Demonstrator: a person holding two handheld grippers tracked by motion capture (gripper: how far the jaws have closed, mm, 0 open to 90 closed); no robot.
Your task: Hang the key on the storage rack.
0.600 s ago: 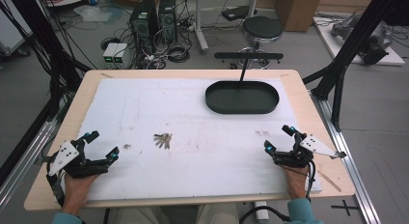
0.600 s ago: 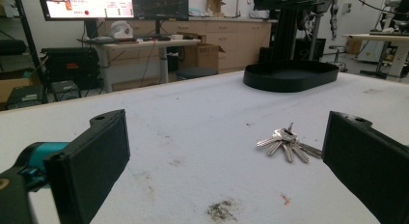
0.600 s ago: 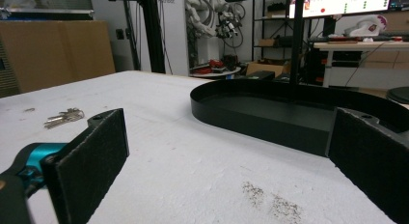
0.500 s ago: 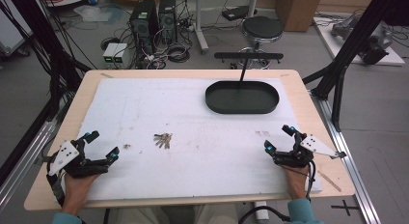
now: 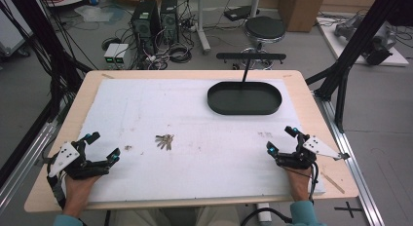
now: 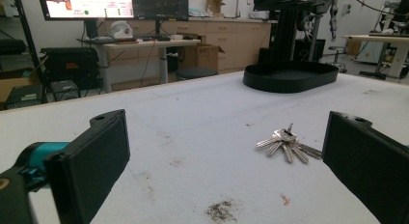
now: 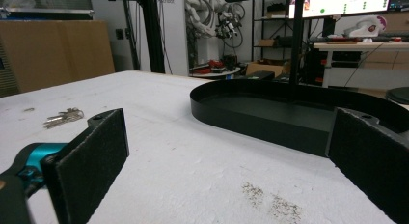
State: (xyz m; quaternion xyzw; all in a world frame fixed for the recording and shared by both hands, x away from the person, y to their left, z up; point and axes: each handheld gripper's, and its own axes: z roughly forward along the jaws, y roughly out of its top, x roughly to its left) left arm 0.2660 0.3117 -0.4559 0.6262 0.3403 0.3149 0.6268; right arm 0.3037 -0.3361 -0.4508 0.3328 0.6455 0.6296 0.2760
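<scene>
Silver key bunch (image 5: 164, 141) lies untouched mid-counter on the white mat (image 5: 195, 114), well apart from the black oval tray (image 5: 244, 98); left gripper (image 5: 101, 149) and right gripper (image 5: 280, 140) both gape empty, pickup not started.

The keys (image 6: 285, 145) are seen to be bare silvery metal with a dull shine. The tray (image 5: 244, 98) is finished in smooth black, faintly glossy on its wall, seemingly plastic or coated metal. The table (image 5: 311, 89) is edged in pale wood, and its top is covered by a white, matt, slightly rough sheet (image 5: 195, 114), stained with dark specks. The pads (image 7: 94, 156) of the right gripper (image 7: 226, 171) are faced with coarse, matt black material; teal plastic is seen behind.
</scene>
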